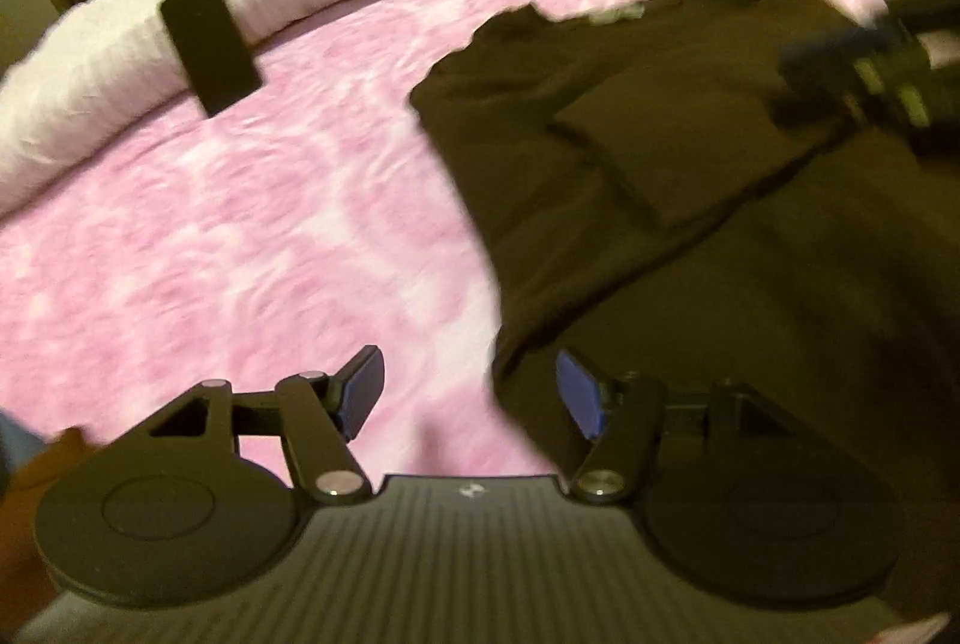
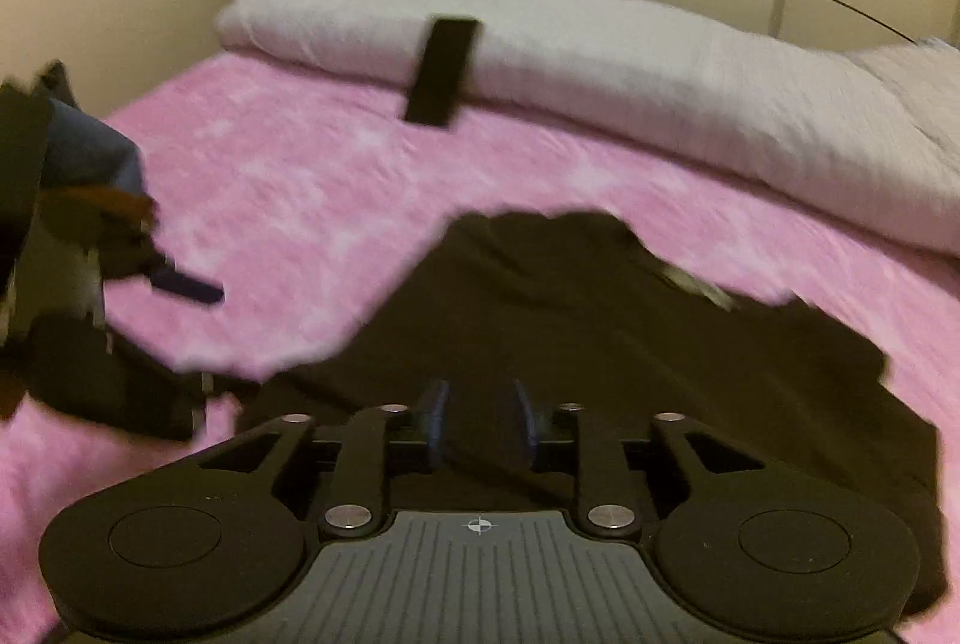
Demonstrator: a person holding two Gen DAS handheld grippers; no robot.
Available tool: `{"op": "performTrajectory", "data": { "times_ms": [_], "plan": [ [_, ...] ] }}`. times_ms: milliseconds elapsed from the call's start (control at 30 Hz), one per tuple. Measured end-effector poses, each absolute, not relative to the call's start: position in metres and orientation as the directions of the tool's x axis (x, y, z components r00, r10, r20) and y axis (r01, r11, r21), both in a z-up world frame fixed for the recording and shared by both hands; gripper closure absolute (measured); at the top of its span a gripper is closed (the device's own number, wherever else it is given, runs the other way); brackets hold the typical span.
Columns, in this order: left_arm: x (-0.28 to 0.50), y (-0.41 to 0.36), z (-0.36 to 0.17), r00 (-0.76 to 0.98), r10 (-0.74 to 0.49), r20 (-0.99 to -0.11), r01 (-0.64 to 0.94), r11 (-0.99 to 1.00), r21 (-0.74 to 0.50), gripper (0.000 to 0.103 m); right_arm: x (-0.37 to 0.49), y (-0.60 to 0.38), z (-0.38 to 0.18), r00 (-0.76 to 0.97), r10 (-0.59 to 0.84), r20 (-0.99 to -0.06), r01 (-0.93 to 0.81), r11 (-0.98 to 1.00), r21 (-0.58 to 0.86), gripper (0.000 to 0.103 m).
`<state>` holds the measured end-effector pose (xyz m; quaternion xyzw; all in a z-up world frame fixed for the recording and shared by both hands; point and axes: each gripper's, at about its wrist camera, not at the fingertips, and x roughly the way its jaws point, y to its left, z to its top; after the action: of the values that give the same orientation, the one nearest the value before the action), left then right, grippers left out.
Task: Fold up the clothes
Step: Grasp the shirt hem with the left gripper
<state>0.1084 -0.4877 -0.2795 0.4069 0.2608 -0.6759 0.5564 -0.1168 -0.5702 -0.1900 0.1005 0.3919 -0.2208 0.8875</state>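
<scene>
A: Which step is in hand?

B: Early folding, by the look of it. The dark garment (image 1: pixel 690 200) lies spread on the pink bedcover (image 1: pixel 240 236), with one piece apparently laid over its middle. The left gripper (image 1: pixel 471 392) hangs at its near edge, jaws wide apart, holding nothing.

A: And the right gripper (image 2: pixel 477 428)?

B: Over the cloth, jaws narrowly parted. Whether fabric sits between them cannot be told; everything is blurred.

A: What does the next move call for?

B: Probably closing on a hem and carrying it across.

A: Anything in the way?

B: A black slab (image 1: pixel 210 44) leans on the white rolled duvet (image 2: pixel 600 68), well apart from the garment.
</scene>
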Motion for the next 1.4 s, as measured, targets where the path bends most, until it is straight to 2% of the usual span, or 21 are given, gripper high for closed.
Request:
{"op": "performTrajectory", "data": {
  "times_ms": [67,167,233,367,500,567,600,800,867,1033,1133,1167,1200,1400],
  "plan": [
    [0.105,-0.502,-0.282,-0.123,-0.543,-0.83,0.968,-0.252,0.021,0.043,-0.138,-0.58,-0.198,0.533,-0.354,-0.769,0.511,0.859,-0.041,0.057],
    [0.097,-0.531,-0.29,-0.245,-0.53,-0.812,0.96,-0.249,-0.127,0.048,-0.168,-0.601,-0.207,0.444,-0.401,-0.801,0.565,0.819,-0.098,0.057],
    [0.093,-0.549,-0.299,-0.308,-0.507,-0.805,0.949,-0.226,-0.22,0.066,-0.185,-0.615,-0.212,0.4,-0.424,-0.813,0.594,0.795,-0.123,0.057],
    [0.085,-0.58,-0.324,-0.395,-0.444,-0.804,0.917,-0.144,-0.371,0.07,-0.211,-0.636,-0.22,0.356,-0.454,-0.817,0.628,0.763,-0.151,0.057],
    [0.077,-0.586,-0.333,-0.377,-0.435,-0.818,0.923,-0.103,-0.371,0.071,-0.225,-0.656,-0.227,0.333,-0.479,-0.812,0.65,0.741,-0.171,0.057],
    [0.078,-0.586,-0.332,-0.371,-0.435,-0.82,0.925,-0.092,-0.369,0.094,-0.23,-0.665,-0.229,0.328,-0.486,-0.81,0.649,0.739,-0.181,0.057],
    [0.079,-0.585,-0.331,-0.374,-0.434,-0.819,0.923,-0.091,-0.373,0.099,-0.233,-0.67,-0.23,0.325,-0.491,-0.808,0.649,0.737,-0.187,0.057],
    [0.103,-0.58,-0.275,-0.34,-0.564,-0.753,0.936,-0.125,-0.328,0.1,-0.255,-0.688,-0.224,0.327,-0.518,-0.79,0.648,0.731,-0.211,0.057],
    [0.12,-0.581,-0.271,-0.302,-0.579,-0.758,0.947,-0.088,-0.31,0.1,-0.26,-0.692,-0.224,0.329,-0.518,-0.79,0.646,0.734,-0.213,0.057],
    [0.128,-0.59,-0.313,-0.285,-0.435,-0.854,0.958,-0.097,-0.27,0.099,-0.264,-0.693,-0.24,0.314,-0.491,-0.813,0.62,0.754,-0.216,0.057],
    [0.121,-0.589,-0.321,-0.264,-0.416,-0.871,0.965,-0.122,-0.234,0.097,-0.264,-0.693,-0.247,0.302,-0.507,-0.807,0.611,0.753,-0.244,0.056],
    [0.121,-0.589,-0.321,-0.26,-0.417,-0.871,0.965,-0.117,-0.233,0.097,-0.264,-0.694,-0.251,0.293,-0.516,-0.805,0.61,0.749,-0.258,0.044],
    [0.122,-0.589,-0.321,-0.258,-0.417,-0.871,0.966,-0.11,-0.233,0.096,-0.264,-0.696,-0.256,0.278,-0.531,-0.8,0.612,0.74,-0.279,0.037],
    [0.119,-0.589,-0.319,-0.194,-0.433,-0.88,0.98,-0.129,-0.153,0.096,-0.279,-0.71,-0.261,0.251,-0.545,-0.8,0.67,0.694,-0.264,0.037]
  ]
}}
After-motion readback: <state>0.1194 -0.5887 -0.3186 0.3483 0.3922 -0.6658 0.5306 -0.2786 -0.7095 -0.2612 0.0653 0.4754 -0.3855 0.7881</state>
